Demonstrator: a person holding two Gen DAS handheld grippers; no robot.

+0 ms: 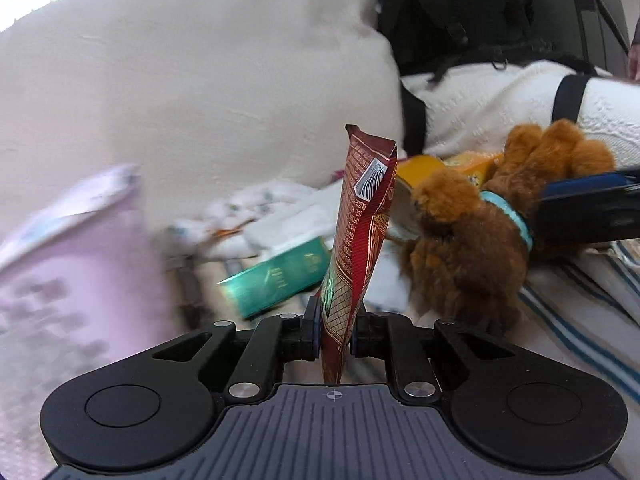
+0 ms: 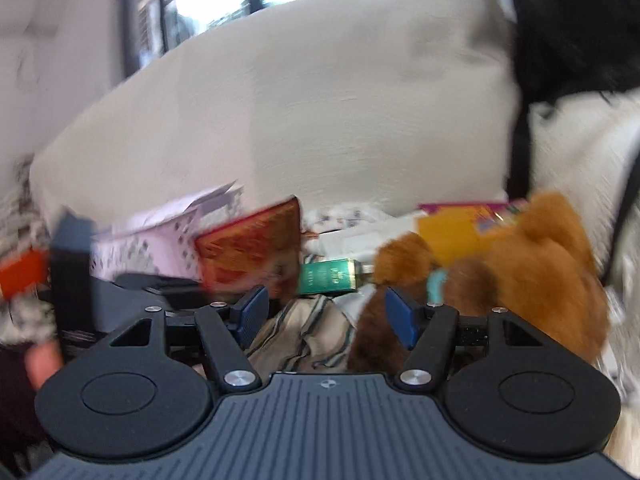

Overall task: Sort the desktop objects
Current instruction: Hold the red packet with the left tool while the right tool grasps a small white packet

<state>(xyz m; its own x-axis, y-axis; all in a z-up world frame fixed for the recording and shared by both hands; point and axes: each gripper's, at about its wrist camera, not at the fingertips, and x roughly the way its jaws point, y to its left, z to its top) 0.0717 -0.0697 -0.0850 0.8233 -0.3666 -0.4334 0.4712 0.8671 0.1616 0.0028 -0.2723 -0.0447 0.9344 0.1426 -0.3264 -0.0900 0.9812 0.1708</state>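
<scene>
My left gripper [image 1: 335,330] is shut on a dark red snack packet [image 1: 362,236] and holds it upright above the striped cloth. The packet also shows in the right wrist view [image 2: 252,252], blurred, left of centre. My right gripper [image 2: 326,314] is open and empty, its blue pads [image 2: 402,318] right beside a brown plush dog [image 2: 516,280] with a teal collar. The dog also lies at the right of the left wrist view [image 1: 480,236]. A green box [image 1: 276,280] lies on the cloth behind the packet; it also shows in the right wrist view [image 2: 332,276].
A pink perforated basket [image 1: 68,272] holding papers stands at the left. A yellow box [image 1: 432,176] lies behind the dog. A big cream cushion [image 1: 200,92] and a black backpack [image 1: 460,8] fill the back. White patterned cloth [image 1: 272,208] is heaped in the middle.
</scene>
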